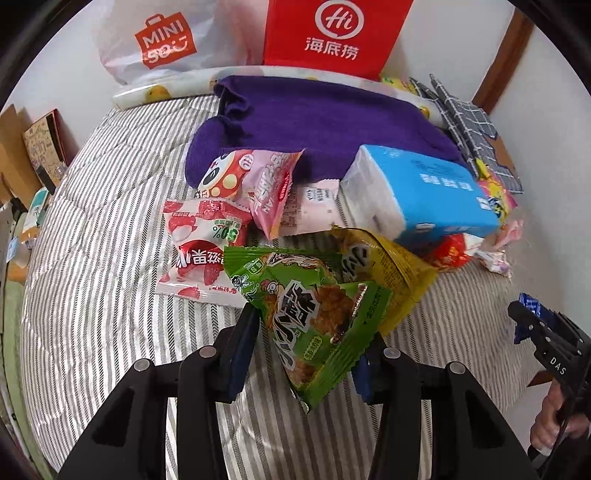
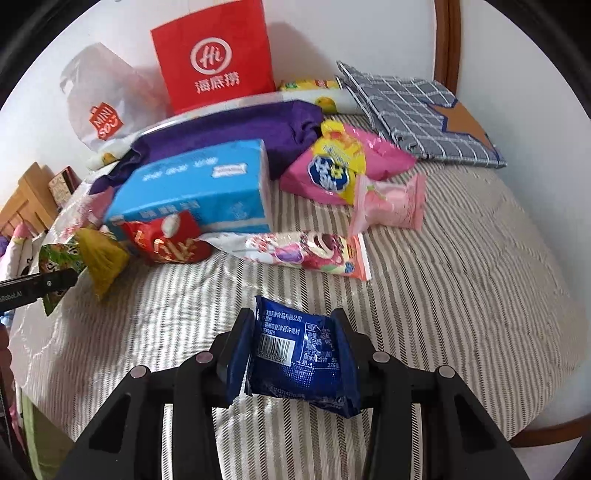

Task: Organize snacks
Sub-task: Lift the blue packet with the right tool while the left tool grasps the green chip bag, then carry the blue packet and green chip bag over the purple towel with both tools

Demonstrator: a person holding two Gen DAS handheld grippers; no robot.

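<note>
- On the striped bed (image 1: 110, 206), in the left wrist view, the left claw (image 1: 306, 347) pinches a green packet (image 1: 314, 314) between its two fingers, the packet tilted, its lower corner hanging clear of the cover.
- Just behind the green packet lies a yellow packet (image 1: 388, 266), and to its left a red-and-white packet (image 1: 203, 243) lies flat on the bed.
- A pink panda packet (image 1: 251, 184) overlaps the red-and-white one's far edge and leans on a purple cloth (image 1: 325, 118).
- A blue tissue pack (image 1: 421, 192) sits right of the panda packet, its near end over a small red packet (image 1: 450, 251).
- Against the wall stand a red paper bag (image 1: 332, 33) and a white plastic bag (image 1: 162, 40).
- At the right edge the right claw (image 1: 524, 317) shows side-on, with a blue wrapper caught in its tip.
- In the right wrist view, the right claw (image 2: 295, 350) grips a blue packet (image 2: 299, 354) by both sides, barcode facing the camera, above the bed (image 2: 461, 277).
- Beyond it lie a long pink bar (image 2: 306, 253), a pale pink packet (image 2: 388, 203) and a pink-and-yellow packet (image 2: 340, 166), close together right of the tissue pack (image 2: 195, 188).
- A checked cloth (image 2: 413, 107) lies at the far right.
- At the left edge the left claw (image 2: 55, 280) holds the green packet (image 2: 59, 258).
</note>
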